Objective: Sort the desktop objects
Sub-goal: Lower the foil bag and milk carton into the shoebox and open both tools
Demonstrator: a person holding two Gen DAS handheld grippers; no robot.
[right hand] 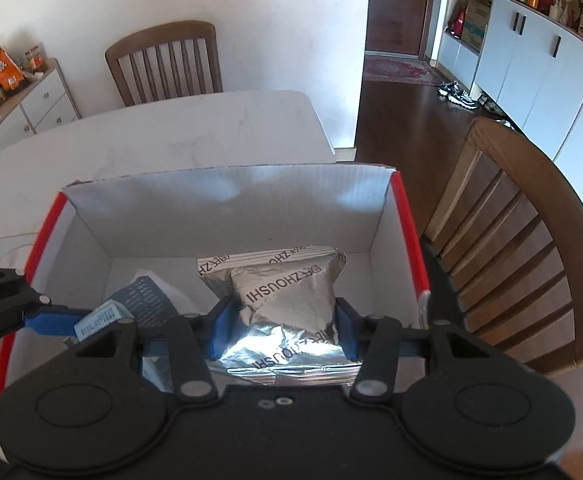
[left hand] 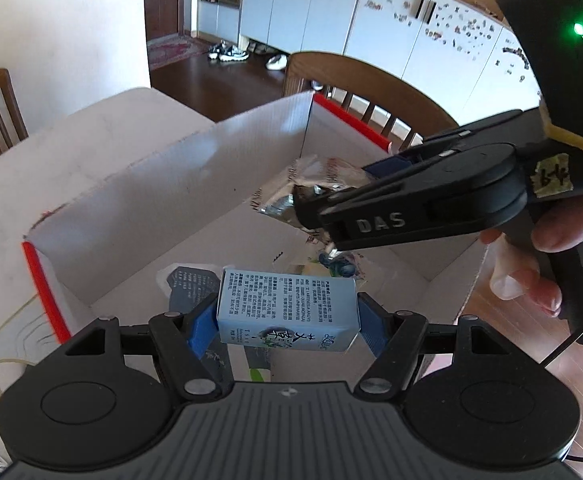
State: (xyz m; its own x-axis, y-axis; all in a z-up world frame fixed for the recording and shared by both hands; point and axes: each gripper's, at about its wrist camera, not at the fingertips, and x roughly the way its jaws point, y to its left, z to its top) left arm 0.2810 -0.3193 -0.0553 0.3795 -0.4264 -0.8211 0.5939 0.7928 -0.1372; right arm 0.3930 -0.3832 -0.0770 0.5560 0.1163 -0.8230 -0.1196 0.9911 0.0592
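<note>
My left gripper (left hand: 287, 322) is shut on a small light-blue carton (left hand: 287, 312) with black print, held over the open white box (left hand: 211, 168) with red edges. My right gripper (right hand: 283, 320) is shut on a crinkled silver foil packet (right hand: 287, 300), also over the box (right hand: 227, 200). In the left wrist view the right gripper (left hand: 323, 216) comes in from the right with the foil packet (left hand: 311, 184) in its jaws, a hand on its handle. In the right wrist view the left gripper's blue finger (right hand: 51, 320) and the carton (right hand: 99, 320) show at the lower left. A dark printed pouch (right hand: 147, 300) lies in the box.
The box stands on a white table (right hand: 195, 128). Wooden chairs stand at the far side (right hand: 163, 60) and at the right (right hand: 523, 240). White cabinets (left hand: 331, 20) line the back wall; a low sideboard (right hand: 31, 96) with packets is at the left. More small packets (left hand: 331, 264) lie on the box floor.
</note>
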